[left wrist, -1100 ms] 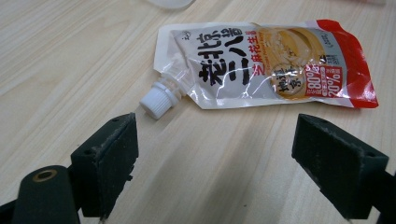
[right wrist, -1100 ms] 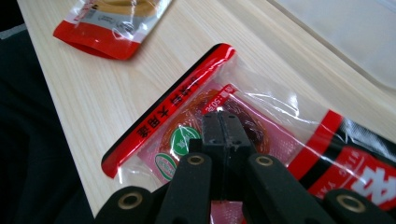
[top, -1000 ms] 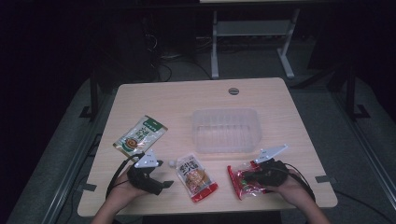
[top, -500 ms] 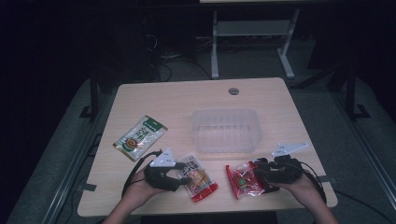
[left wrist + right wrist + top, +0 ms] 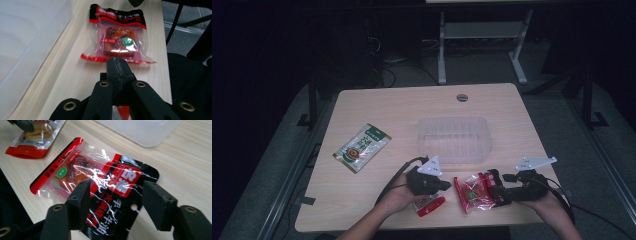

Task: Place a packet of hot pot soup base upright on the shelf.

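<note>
- Our left gripper (image 5: 443, 185) has just closed its jaws on the small red snack pack (image 5: 429, 205) at the table's (image 5: 402, 107) near edge.
- Our right gripper (image 5: 116, 195) has just been opening; its jaws stand apart over the red-and-black pouch (image 5: 100, 185), which lies flat.

high cam is looking down & fwd over the whole table (image 5: 362, 210) from above. both gripper cams are riding low, close-up, looking along their jaws; both are sharing the red-black snack pack (image 5: 117, 37), w/ high cam too.
</note>
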Demonstrator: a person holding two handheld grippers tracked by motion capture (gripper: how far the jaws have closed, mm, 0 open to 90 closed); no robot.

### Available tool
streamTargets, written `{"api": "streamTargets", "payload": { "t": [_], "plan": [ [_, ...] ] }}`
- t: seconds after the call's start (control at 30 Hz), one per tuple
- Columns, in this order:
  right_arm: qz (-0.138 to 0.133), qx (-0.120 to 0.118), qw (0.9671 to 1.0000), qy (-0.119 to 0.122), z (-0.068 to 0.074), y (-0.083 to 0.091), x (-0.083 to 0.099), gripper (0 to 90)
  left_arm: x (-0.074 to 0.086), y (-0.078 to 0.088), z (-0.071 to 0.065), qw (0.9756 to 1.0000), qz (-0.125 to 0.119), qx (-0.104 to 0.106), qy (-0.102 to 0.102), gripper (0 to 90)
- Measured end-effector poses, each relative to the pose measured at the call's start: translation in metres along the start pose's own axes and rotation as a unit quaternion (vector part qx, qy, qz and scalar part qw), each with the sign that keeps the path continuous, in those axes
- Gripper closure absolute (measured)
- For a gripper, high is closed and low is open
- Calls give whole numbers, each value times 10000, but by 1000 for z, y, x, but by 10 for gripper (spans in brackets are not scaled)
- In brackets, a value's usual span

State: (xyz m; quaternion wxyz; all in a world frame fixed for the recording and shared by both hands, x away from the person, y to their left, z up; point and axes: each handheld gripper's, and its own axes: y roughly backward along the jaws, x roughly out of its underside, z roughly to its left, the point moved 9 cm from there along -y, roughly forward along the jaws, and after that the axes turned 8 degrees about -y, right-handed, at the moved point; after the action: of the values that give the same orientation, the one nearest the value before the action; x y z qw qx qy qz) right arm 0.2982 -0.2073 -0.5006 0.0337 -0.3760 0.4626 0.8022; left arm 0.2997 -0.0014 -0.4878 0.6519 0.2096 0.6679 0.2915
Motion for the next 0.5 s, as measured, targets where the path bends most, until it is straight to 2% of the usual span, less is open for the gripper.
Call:
{"api": "streamTargets", "payload": {
  "t": [0.13,0.17,0.2,0.23,0.3,0.5],
  "plan": [
    [8,17,9999,-116,-5,3,2,370,-5,-21,-2,9998,110,139,-67,897],
    [-30,19,10000,-42,-8,2,2,358,-5,-25,-3,9997,142,159,-84,896],
    [-3,29,9999,-140,-8,2,2,352,-6,-30,-4,9997,153,170,-70,896],
    [0,27,9999,-137,-9,3,2,349,-6,-33,-5,9997,154,163,-73,896],
    [-19,17,9998,-180,-10,3,2,336,-6,-38,-6,9997,146,175,-73,896],
    [-41,13,9998,-198,-11,4,2,307,3,-46,-7,9991,369,116,-157,896]
  ]
}}
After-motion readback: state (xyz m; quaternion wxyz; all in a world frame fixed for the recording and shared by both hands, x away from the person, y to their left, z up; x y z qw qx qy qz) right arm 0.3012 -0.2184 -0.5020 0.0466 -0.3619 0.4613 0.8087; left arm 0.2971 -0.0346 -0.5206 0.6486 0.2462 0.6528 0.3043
